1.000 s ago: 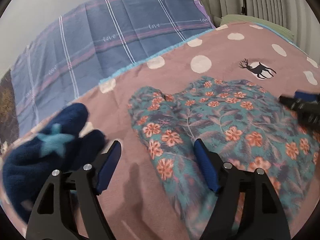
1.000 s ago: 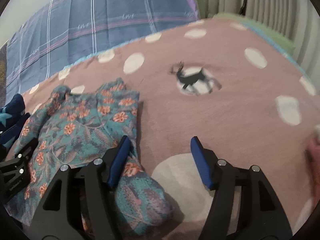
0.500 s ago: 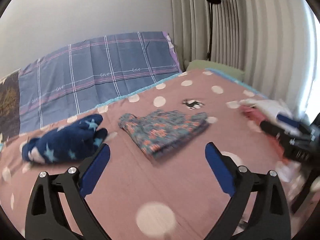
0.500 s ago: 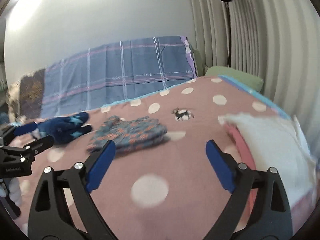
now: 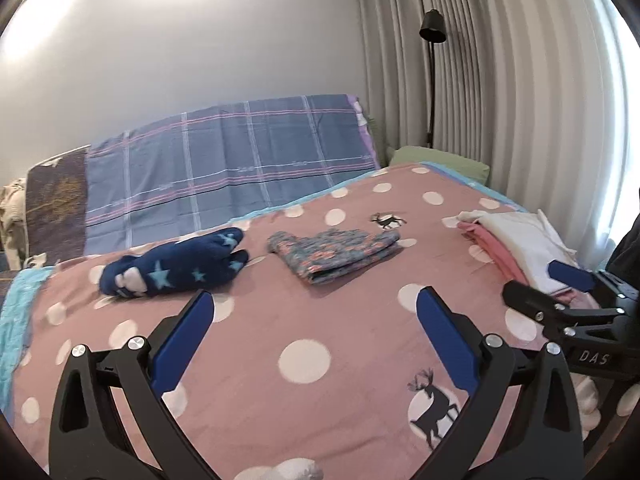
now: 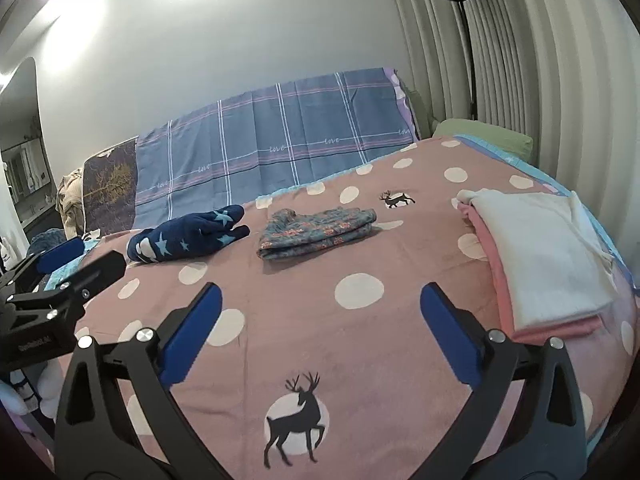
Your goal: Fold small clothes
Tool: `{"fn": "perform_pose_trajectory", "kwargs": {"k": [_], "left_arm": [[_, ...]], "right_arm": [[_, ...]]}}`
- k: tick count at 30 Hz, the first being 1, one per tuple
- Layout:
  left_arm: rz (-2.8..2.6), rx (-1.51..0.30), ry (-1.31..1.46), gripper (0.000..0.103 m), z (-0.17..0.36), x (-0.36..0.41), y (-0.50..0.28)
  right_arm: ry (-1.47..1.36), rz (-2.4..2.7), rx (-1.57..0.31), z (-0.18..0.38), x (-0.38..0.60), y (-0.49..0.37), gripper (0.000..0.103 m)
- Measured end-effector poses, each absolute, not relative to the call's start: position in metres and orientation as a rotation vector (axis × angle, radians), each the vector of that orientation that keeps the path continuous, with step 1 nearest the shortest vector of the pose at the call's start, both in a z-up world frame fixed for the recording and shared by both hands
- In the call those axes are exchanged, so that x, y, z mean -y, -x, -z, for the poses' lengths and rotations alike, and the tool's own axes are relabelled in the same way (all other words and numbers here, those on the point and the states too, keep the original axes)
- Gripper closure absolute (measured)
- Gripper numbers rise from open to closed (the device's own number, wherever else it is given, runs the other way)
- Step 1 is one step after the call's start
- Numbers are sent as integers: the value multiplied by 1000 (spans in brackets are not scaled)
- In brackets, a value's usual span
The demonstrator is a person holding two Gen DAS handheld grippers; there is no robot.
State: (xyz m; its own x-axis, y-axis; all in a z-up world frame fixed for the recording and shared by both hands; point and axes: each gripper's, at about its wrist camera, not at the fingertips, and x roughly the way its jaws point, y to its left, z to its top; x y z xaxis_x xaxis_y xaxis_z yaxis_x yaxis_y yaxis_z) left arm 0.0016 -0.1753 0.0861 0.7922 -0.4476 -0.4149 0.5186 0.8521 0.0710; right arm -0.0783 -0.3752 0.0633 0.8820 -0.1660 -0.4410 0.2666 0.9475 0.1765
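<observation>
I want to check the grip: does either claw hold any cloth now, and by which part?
Nothing is held. The left claw and right claw are opening, nothing between them; the floral garment lies folded, untouched.

Both the left gripper point(image 5: 314, 332) and right gripper point(image 6: 320, 324) had black triangular-cutout frames, blue finger pads point(image 5: 182, 342), silver screws and white lettering.

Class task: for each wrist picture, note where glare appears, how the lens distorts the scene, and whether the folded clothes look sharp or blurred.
Left wrist view: ceiling-light glare washes the wall at top; the fisheye bows the curtain and darkens the corners; the floral garment and starry navy garment look sharp. Right wrist view: similar glare top left, curved curtain, sharp white and pink stack, soft shadows only.
</observation>
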Motion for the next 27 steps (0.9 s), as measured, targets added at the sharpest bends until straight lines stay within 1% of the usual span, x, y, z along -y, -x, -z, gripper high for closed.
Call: {"fn": "perform_pose_trajectory", "kwargs": {"k": [15, 27], "left_arm": [[537, -494, -198, 1, -64, 158, 16], [537, -515, -195, 1, -58, 159, 18]], "right_arm": [[-255, 274, -506, -50, 365, 101, 2], [-237, 261, -517, -48, 355, 99, 2]]}}
